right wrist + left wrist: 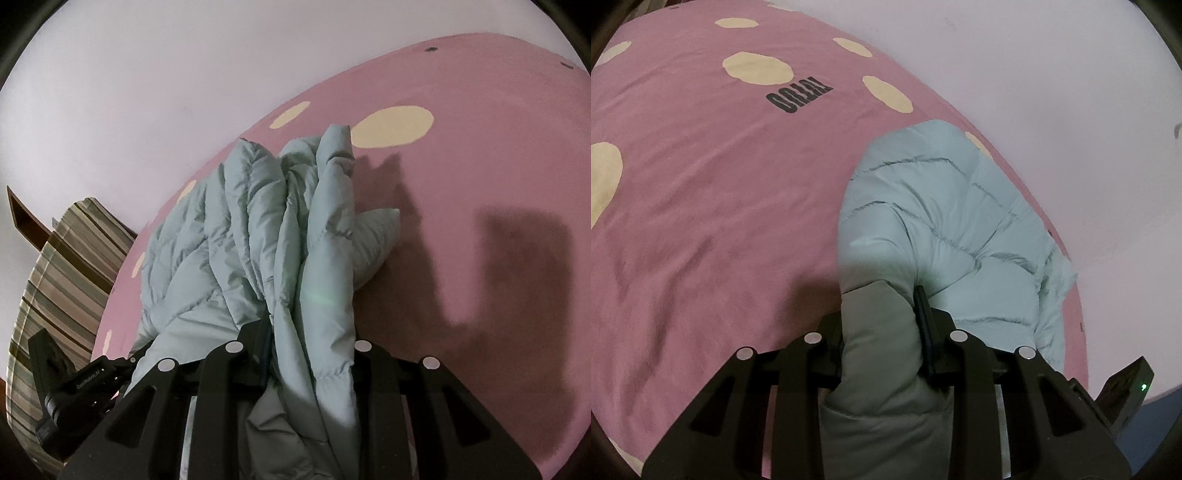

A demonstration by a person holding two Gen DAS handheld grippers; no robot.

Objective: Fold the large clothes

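A pale blue-green quilted puffer jacket (945, 206) lies bunched on a pink bed cover with cream spots (701, 192). My left gripper (882, 314) is shut on a thick fold of the jacket, whose grey lining bulges between the black fingers. In the right wrist view the same jacket (258, 229) rises in upright folds, and my right gripper (310, 354) is shut on a bundle of several layers near its edge. The left gripper (74, 384) shows at the lower left of that view, beside the jacket. The fingertips of both are buried in fabric.
The pink cover (480, 221) stretches to the right with shadows on it. A white wall (1034, 74) runs along the bed's far side. A striped cushion or bedding (59, 280) sits beyond the bed's left end. Black lettering (799, 98) is printed on the cover.
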